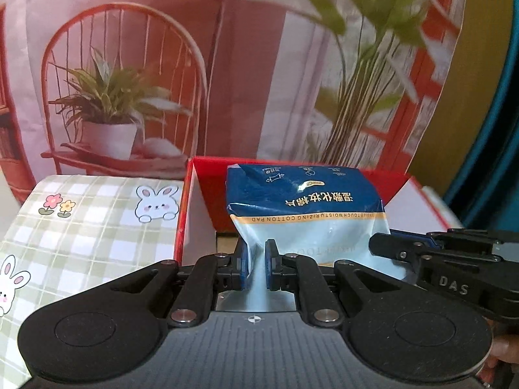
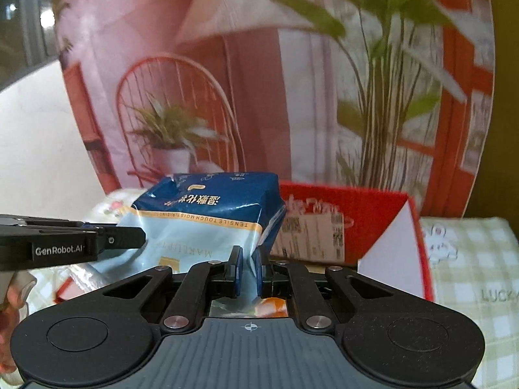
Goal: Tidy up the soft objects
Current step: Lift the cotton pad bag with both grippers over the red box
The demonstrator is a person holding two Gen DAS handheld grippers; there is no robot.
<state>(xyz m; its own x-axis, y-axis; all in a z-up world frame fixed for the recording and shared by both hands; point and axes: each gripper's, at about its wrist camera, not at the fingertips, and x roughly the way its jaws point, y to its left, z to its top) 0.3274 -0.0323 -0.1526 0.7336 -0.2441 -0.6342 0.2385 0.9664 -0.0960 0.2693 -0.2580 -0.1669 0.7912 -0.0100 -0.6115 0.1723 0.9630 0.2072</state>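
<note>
A blue and pale cotton pad pack point(image 1: 308, 207) hangs upside down over the open red box point(image 1: 207, 191). My left gripper point(image 1: 258, 267) is shut on the pack's lower left edge. My right gripper point(image 2: 248, 270) is shut on its lower right edge; it also shows in the left wrist view point(image 1: 389, 249). In the right wrist view the pack point(image 2: 211, 214) sits in front of the red box point(image 2: 366, 214), with the left gripper point(image 2: 129, 238) reaching in from the left.
A green checked cloth with rabbits point(image 1: 81, 233) covers the surface left of the box and shows right of it in the right wrist view point(image 2: 470, 259). A printed backdrop with chair and plants point(image 1: 227, 64) stands right behind the box.
</note>
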